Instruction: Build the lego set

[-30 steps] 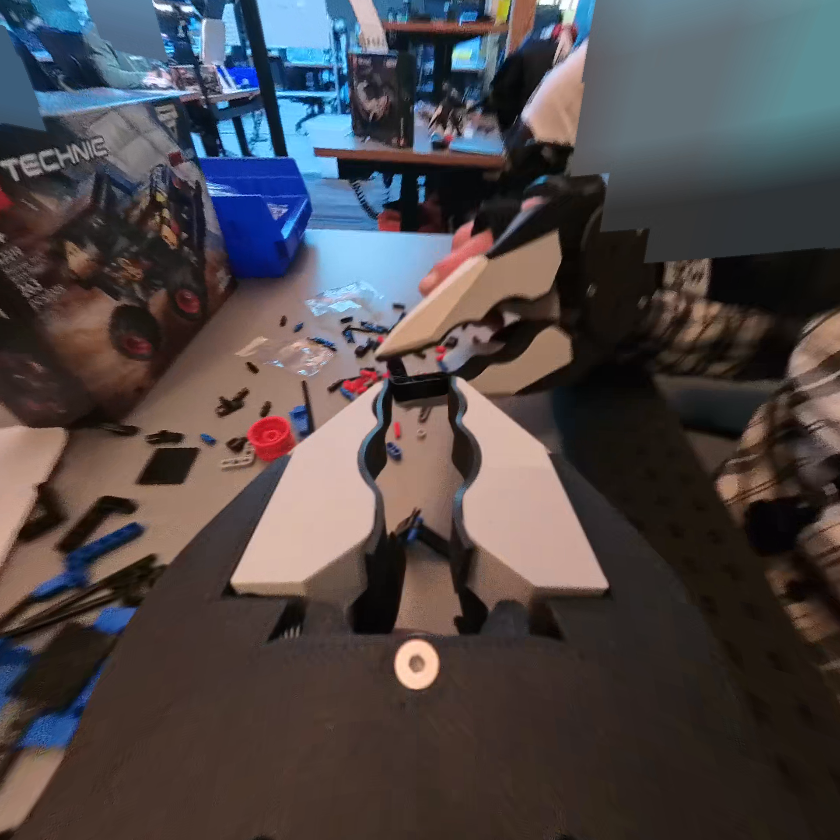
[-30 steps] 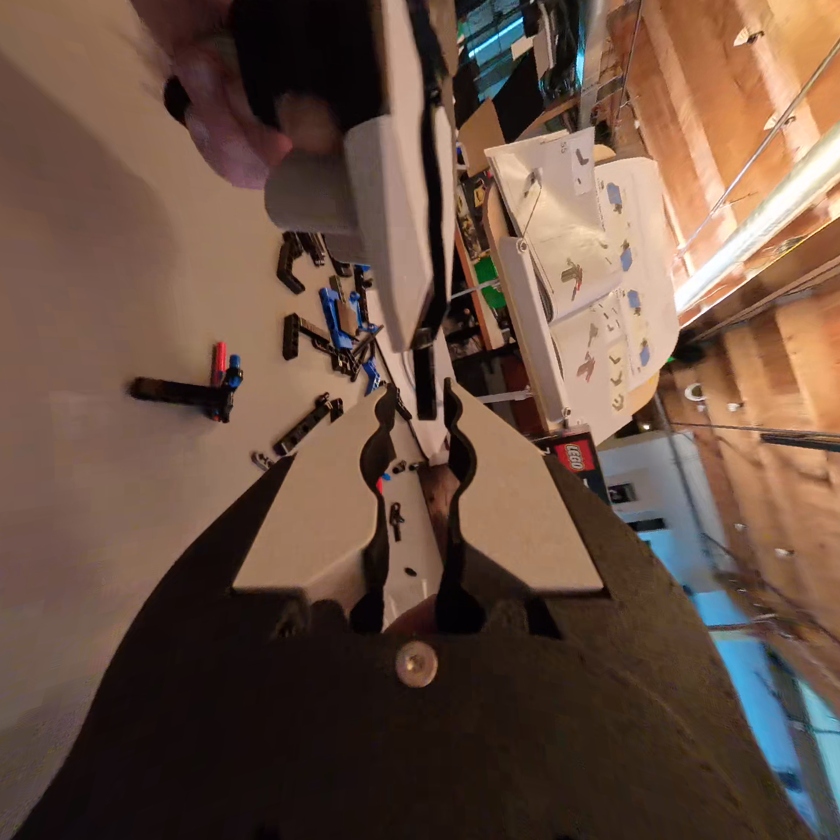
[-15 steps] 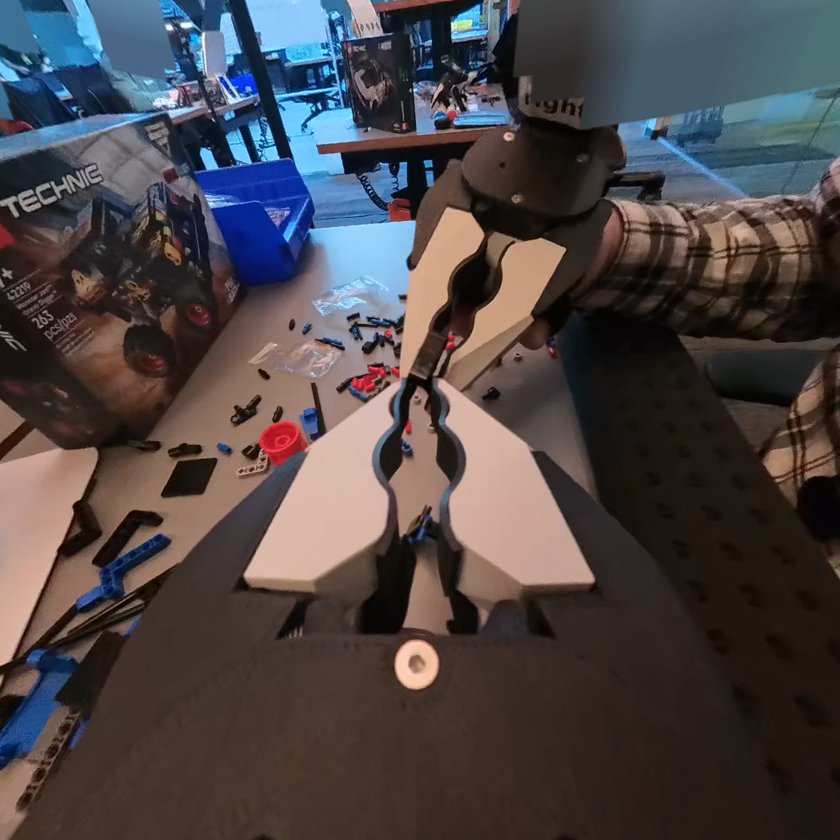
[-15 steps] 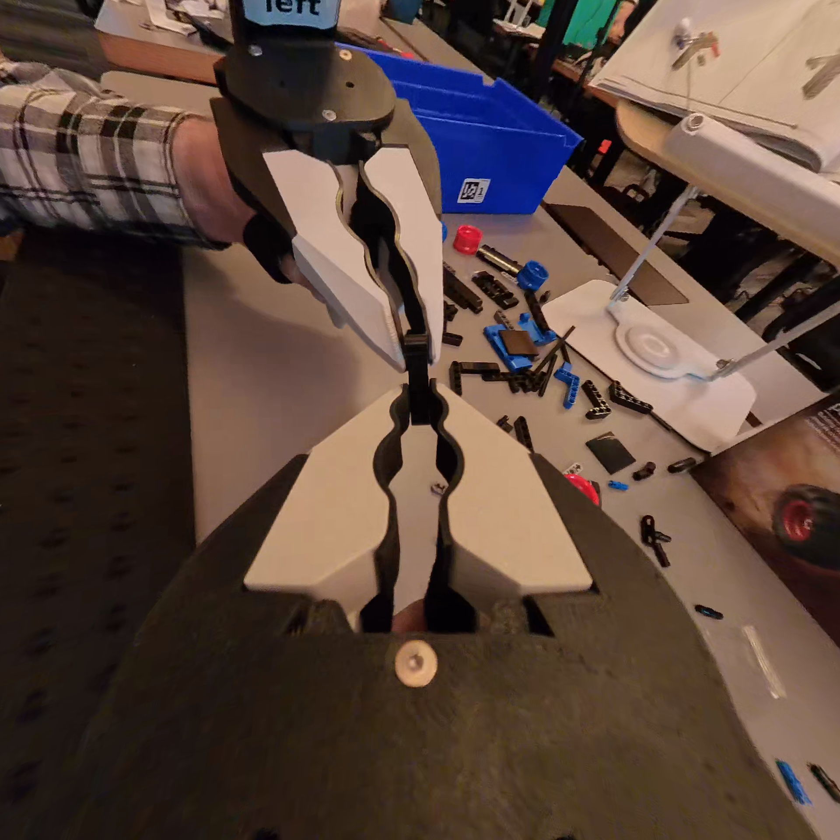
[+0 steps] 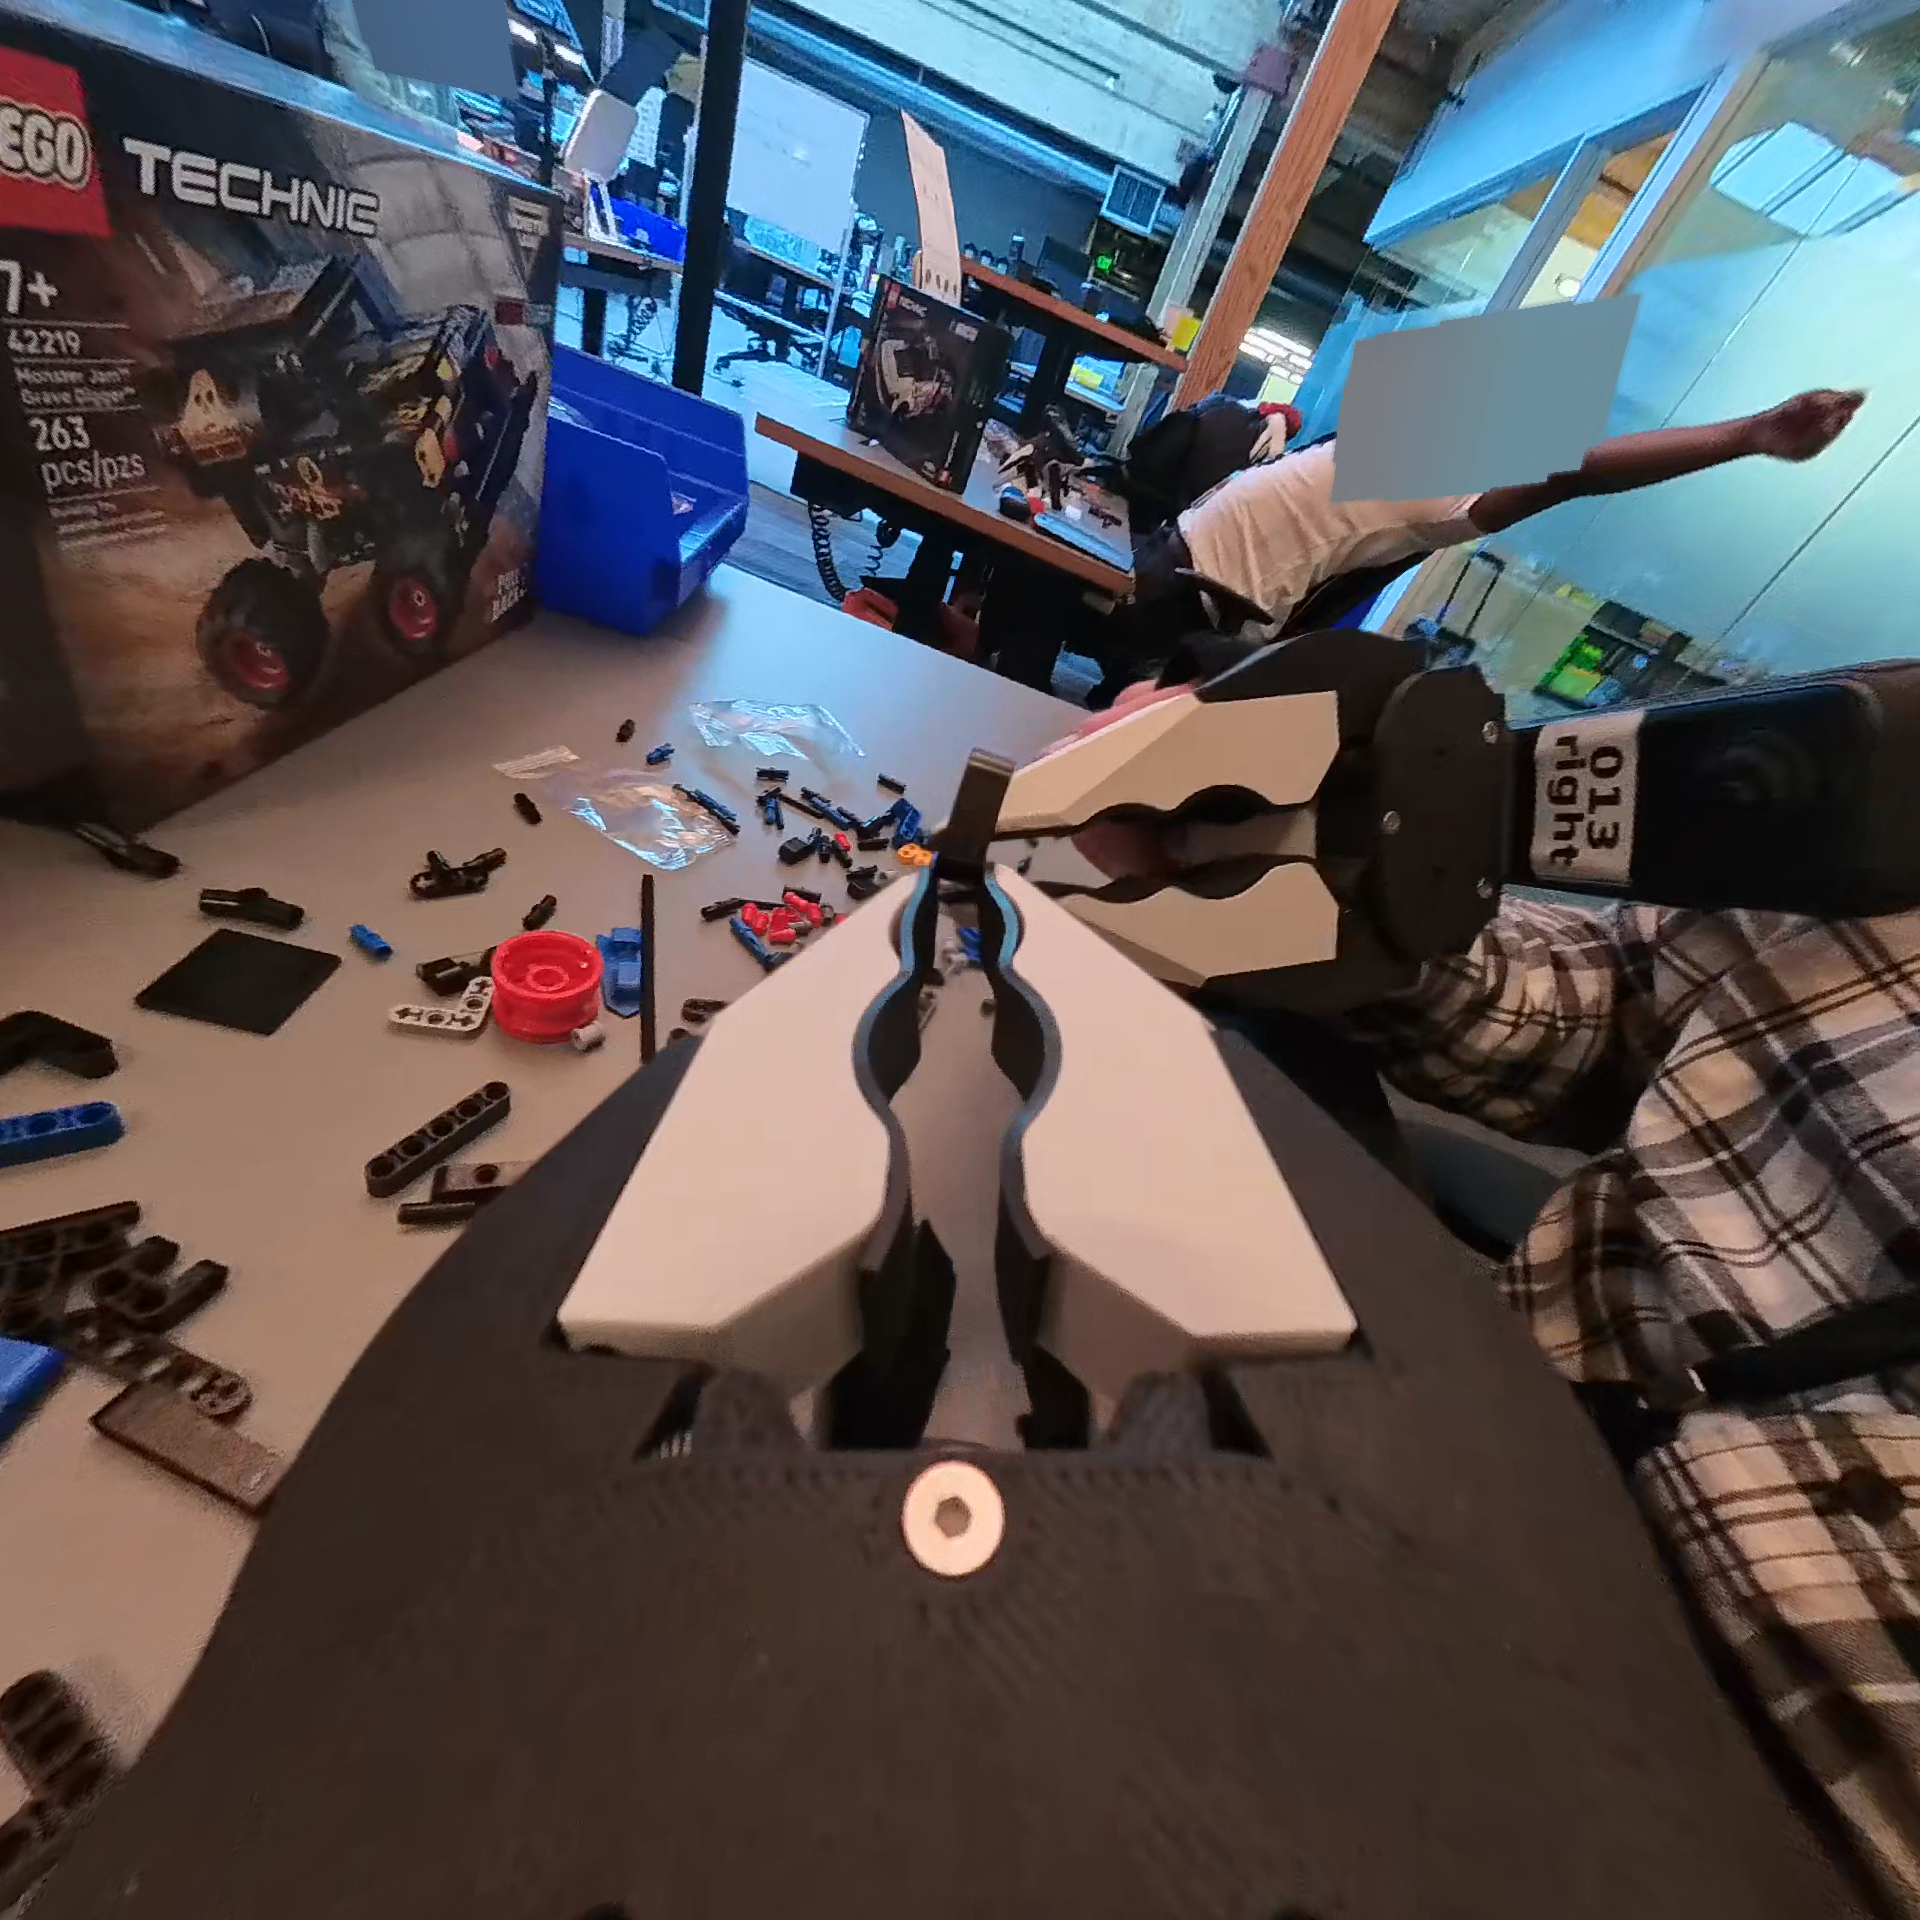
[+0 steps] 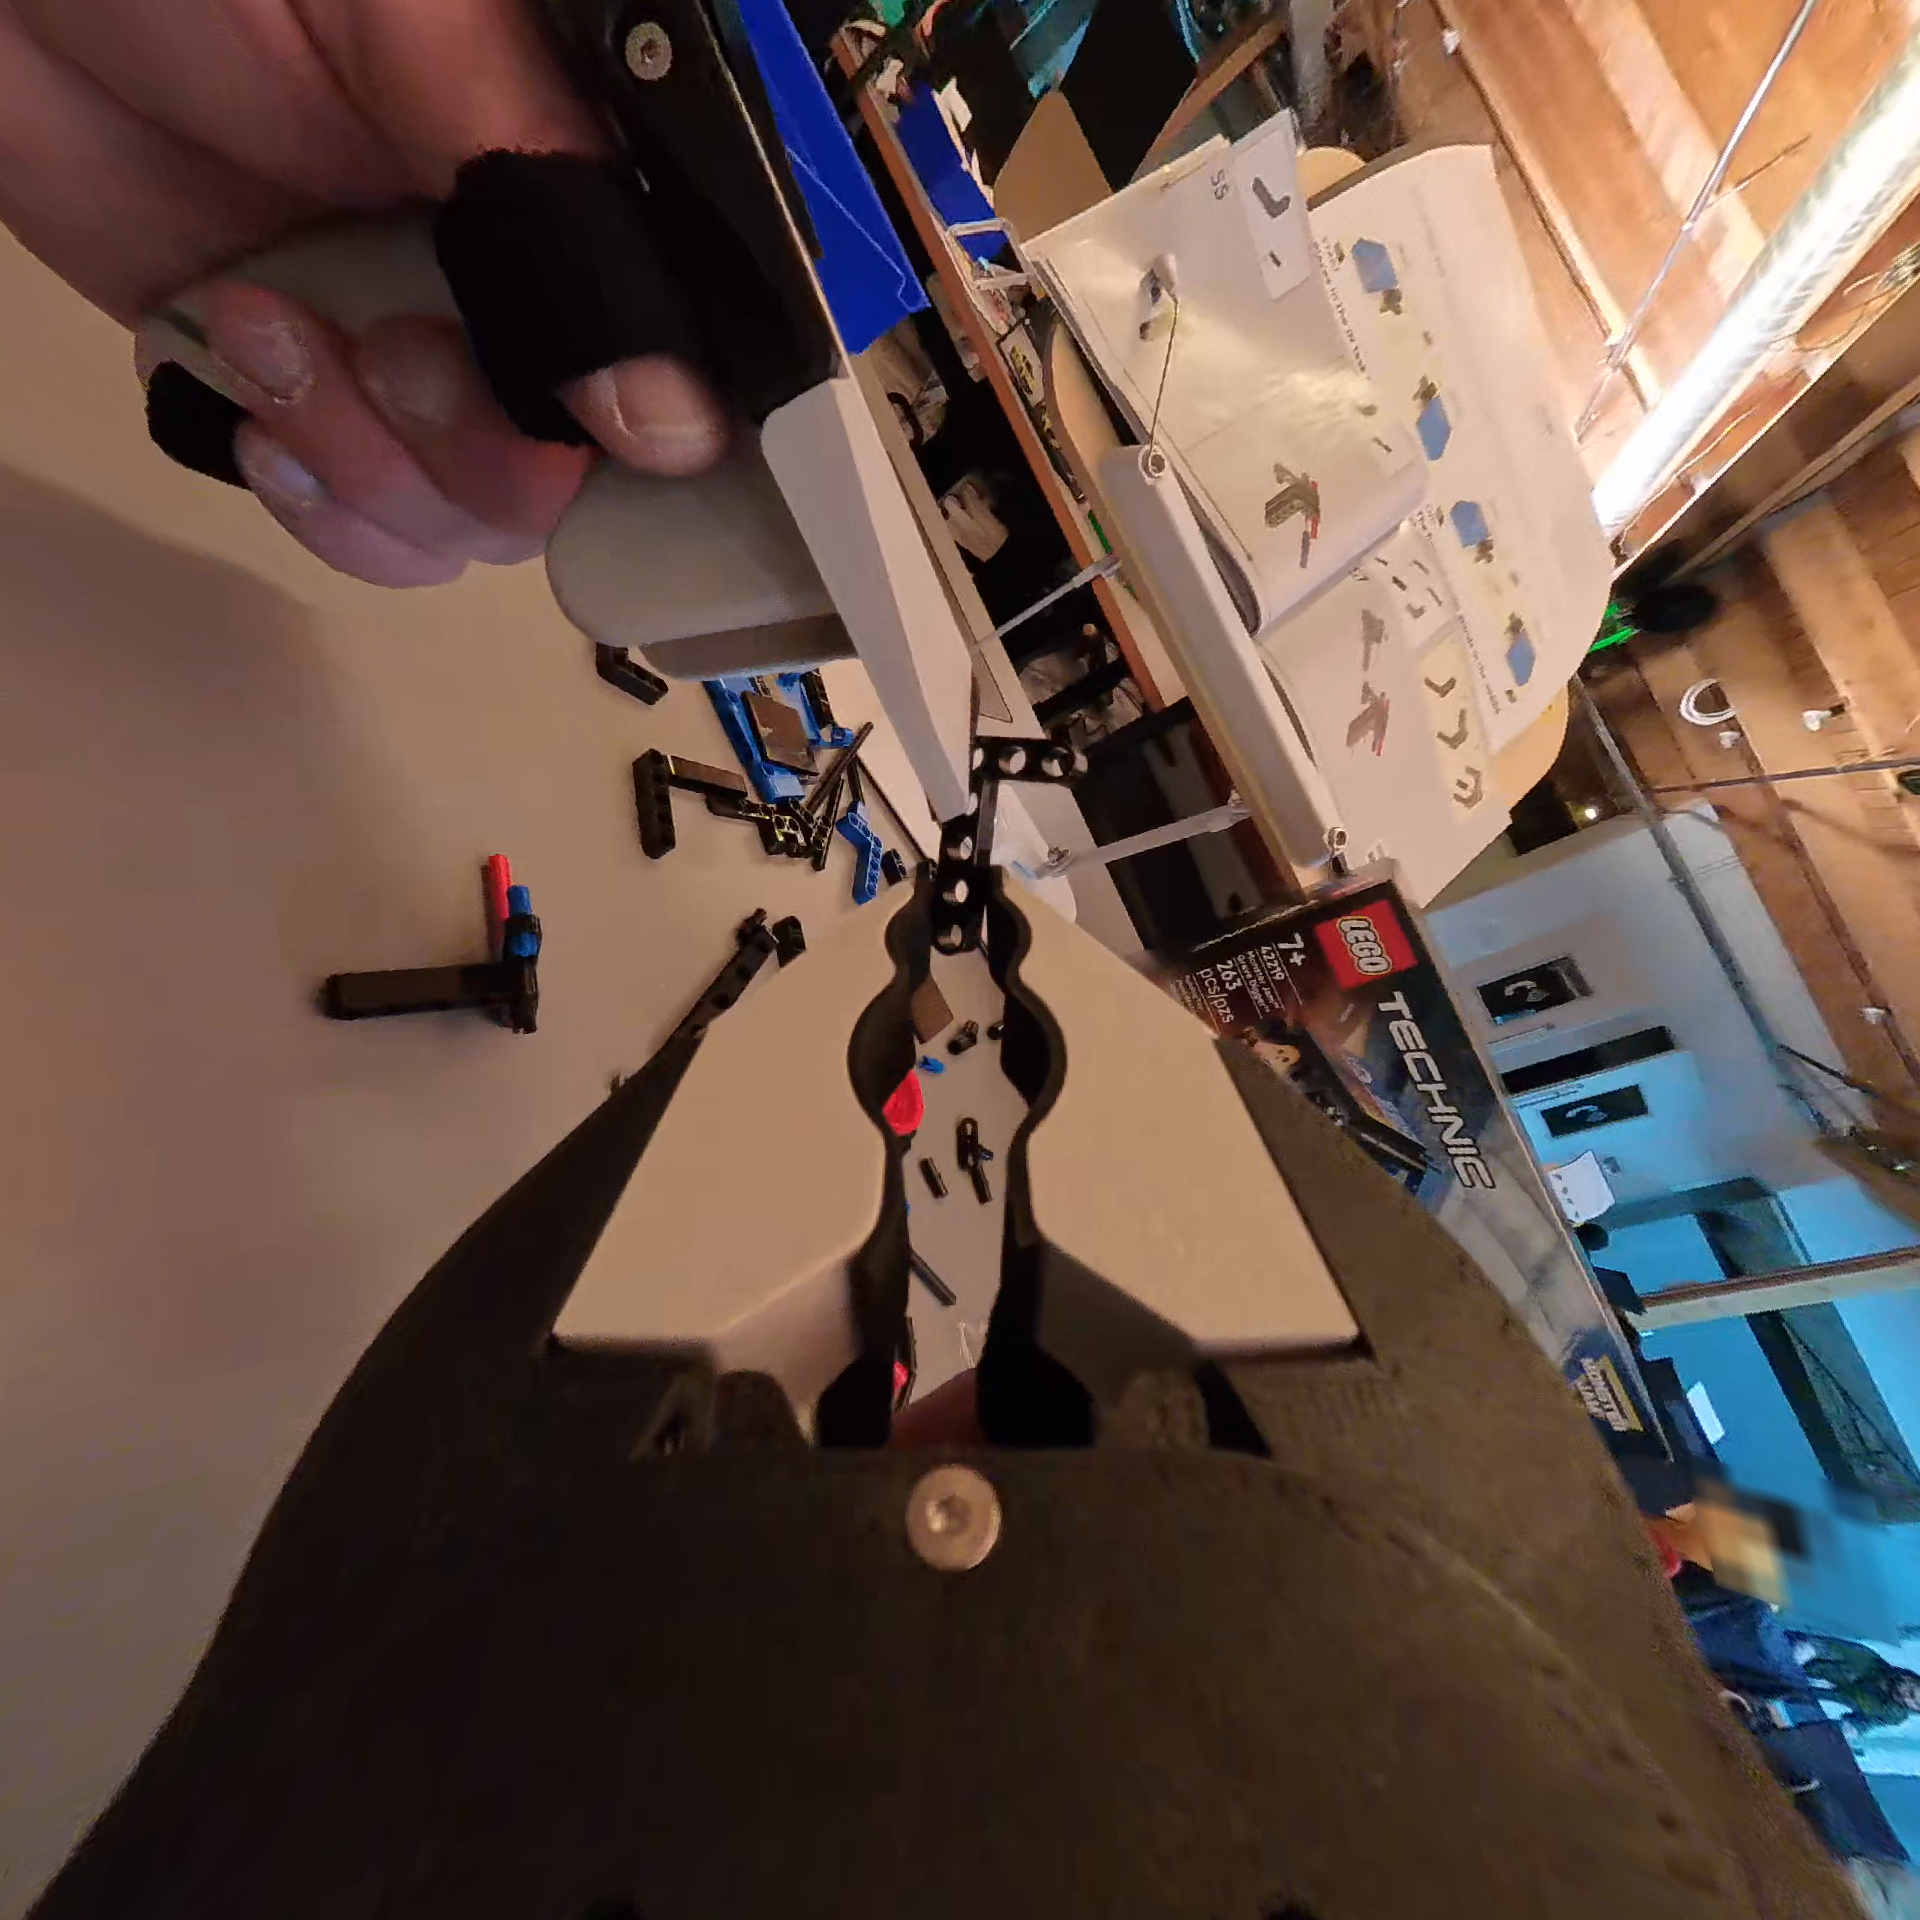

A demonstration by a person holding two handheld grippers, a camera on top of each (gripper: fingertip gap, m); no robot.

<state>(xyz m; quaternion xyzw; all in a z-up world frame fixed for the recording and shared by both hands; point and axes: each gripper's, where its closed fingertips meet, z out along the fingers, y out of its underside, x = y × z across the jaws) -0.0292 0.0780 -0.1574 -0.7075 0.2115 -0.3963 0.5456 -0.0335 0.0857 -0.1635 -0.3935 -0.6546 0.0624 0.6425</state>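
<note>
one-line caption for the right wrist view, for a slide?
Right gripper and left gripper both pinch a bent black holed beam above the table scattered with pieces.

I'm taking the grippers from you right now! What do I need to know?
Left gripper: shut on the black bent beam, held above the table.
Right gripper: shut on the same beam.
Parts: most lie loose on the table, red wheel hub among them; instruction booklet is open.
Done: little; no finished model in view.
Left: nearly the whole build.

Wooden desks [image 5: 1049, 343], glass partitions [image 5: 1714, 312] (bluish light).
</note>
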